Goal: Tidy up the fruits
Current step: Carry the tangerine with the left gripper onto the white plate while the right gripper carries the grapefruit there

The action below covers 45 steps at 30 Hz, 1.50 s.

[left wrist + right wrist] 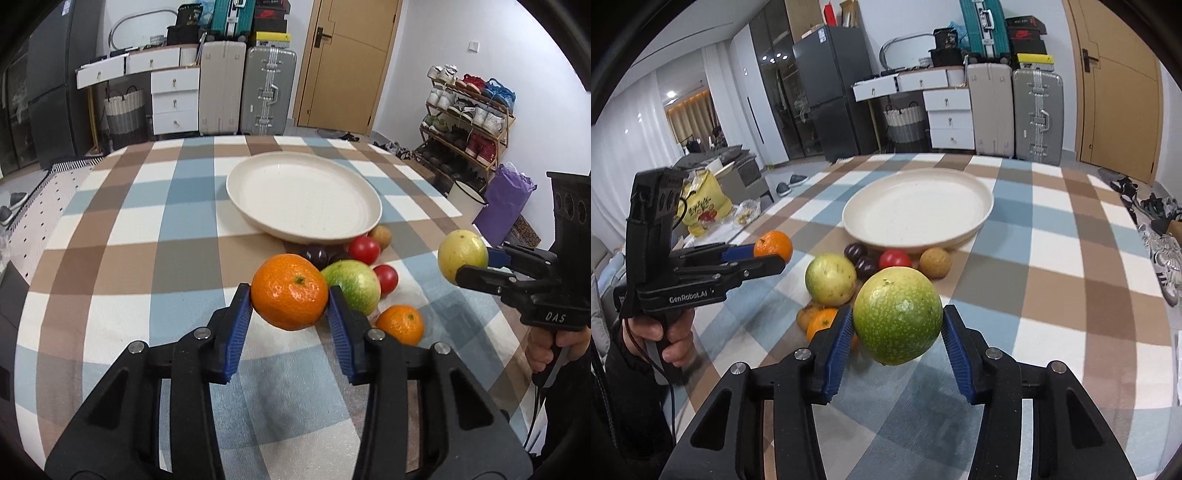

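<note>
Checked tablecloth (110,221): glossy, dimpled orange (290,291) aloft.

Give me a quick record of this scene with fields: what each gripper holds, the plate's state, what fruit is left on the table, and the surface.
left gripper: shut on the orange, lifted off the cloth
right gripper: shut on the green-yellow fruit, also off the cloth
plate: cream, round, holds no fruit
loose fruit: green fruit, small orange, two red tomatoes, dark plums, one brown fruit, clustered in front of the plate
surface: checked tablecloth
</note>
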Available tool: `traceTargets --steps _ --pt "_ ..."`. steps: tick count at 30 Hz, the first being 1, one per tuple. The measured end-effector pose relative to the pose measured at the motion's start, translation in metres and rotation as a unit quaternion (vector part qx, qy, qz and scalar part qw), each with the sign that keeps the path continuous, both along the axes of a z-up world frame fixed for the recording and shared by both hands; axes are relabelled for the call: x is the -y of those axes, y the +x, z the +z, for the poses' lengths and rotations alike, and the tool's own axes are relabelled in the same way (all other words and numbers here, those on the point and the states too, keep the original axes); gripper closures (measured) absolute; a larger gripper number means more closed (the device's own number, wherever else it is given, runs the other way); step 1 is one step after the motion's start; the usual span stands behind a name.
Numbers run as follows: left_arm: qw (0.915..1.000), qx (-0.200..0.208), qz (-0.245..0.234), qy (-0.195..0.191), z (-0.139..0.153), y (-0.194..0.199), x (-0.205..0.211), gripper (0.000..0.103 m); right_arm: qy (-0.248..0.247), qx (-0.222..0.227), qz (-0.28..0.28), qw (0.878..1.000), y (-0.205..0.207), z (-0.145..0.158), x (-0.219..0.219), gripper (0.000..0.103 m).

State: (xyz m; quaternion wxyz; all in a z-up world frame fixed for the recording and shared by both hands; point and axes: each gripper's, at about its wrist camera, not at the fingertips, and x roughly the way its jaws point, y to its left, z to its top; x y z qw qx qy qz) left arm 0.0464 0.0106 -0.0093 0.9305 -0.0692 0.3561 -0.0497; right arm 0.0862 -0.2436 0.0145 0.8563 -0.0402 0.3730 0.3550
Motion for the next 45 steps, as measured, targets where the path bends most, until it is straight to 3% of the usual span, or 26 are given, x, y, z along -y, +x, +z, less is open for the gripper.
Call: traceTargets --steps 8,16,45 --pt "0.9992 0.038 0.013 0.002 0.022 0.006 0.0 0.065 0.015 0.022 -0.01 1.0 0.013 0.019 0.004 0.054" --pt "0.9989 0.044 0.013 0.002 0.028 0.026 0.0 0.065 0.024 0.029 -0.008 0.999 0.034 0.029 -0.005 0.054" --pt "0.999 0.035 0.017 0.021 0.012 0.113 0.001 0.065 0.048 0.013 -0.031 0.998 0.108 0.012 -0.037 0.054"
